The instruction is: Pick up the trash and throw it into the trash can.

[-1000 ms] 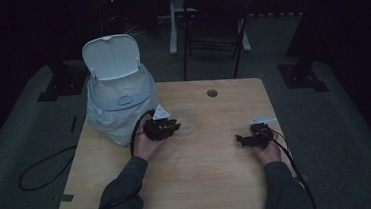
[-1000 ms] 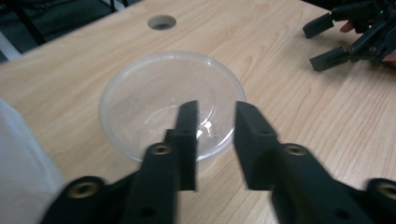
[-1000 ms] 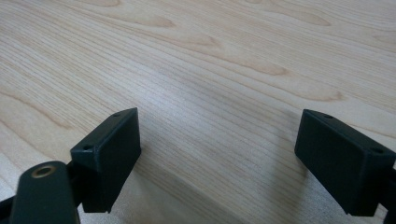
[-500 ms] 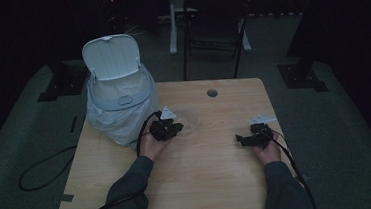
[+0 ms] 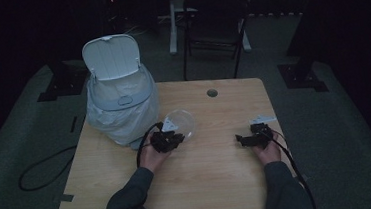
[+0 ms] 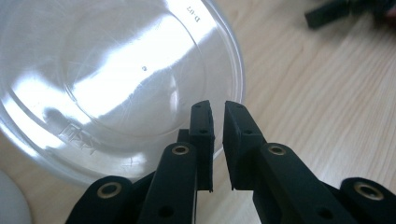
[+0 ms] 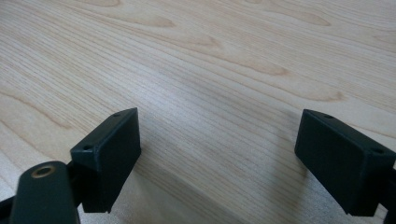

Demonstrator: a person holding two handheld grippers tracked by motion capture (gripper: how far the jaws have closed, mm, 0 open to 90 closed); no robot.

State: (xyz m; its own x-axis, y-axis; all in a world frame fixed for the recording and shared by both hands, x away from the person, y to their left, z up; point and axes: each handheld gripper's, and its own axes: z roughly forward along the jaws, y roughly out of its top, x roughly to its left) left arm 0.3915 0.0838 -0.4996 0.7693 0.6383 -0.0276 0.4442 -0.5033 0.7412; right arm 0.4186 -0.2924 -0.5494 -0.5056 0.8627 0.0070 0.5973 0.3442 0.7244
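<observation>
**Left tool nearly closed at the rim of a clear plastic bowl**

In the left gripper view the left tool [image 6: 218,116] has its jaws standing narrow, a thin slit between the pads, and they have just been opening a little. The rim of the clear plastic bowl [image 6: 107,84] runs right at the pads; whether they still pinch it cannot be told, since the slit looks empty where it shows. The bowl lies on the counter [image 6: 327,93] with its open side toward the camera, embossed lettering on its wall and base.

From the high view, the left tool [image 5: 168,138] sits at the near edge of the bowl [image 5: 180,122], which lies left of the middle of the counter [image 5: 219,182], just beside the white bin [image 5: 121,107]. The bin stands at the counter's far left corner, lid up, a white liner bulging over its sides.

The right tool [image 5: 249,138] rests near the counter's right edge, well apart from the bowl. Its own view shows the jaws spread wide, bare wood between them. A small white scrap [image 5: 264,119] lies just beyond it.
</observation>
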